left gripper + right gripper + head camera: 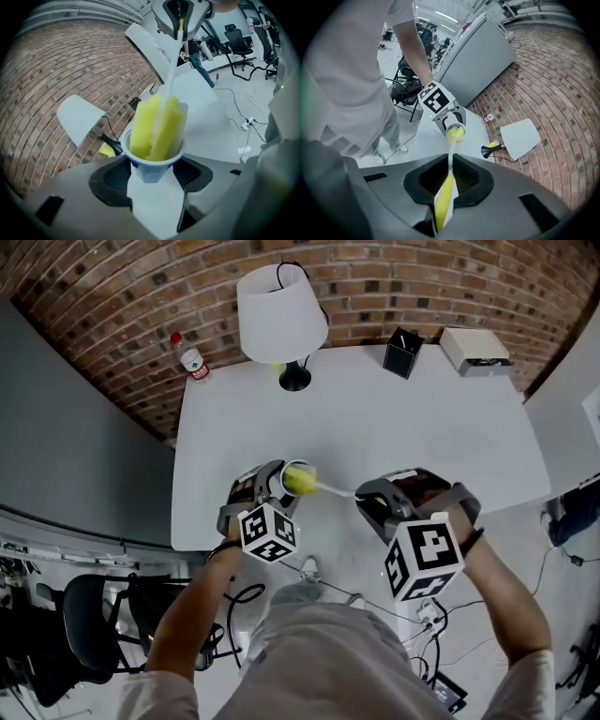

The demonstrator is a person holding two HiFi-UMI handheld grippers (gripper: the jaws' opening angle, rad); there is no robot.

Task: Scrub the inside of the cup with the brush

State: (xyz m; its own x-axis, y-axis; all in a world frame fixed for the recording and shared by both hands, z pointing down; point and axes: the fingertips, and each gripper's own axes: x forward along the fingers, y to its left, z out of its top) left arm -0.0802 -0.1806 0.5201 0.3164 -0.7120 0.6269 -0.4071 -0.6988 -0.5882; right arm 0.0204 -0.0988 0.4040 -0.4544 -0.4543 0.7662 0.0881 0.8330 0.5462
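**Brush in the cup**

We hold the small white cup (150,171) up over the table (422,427), near its front edge. Our left gripper (277,486) hugs it with wide jaws. The soft yellow brush (154,126) fills it. Our right gripper (449,174) is pinched tight on the thin, flat handle (445,199). If we push too hard, the thin cup could squash or slip out.
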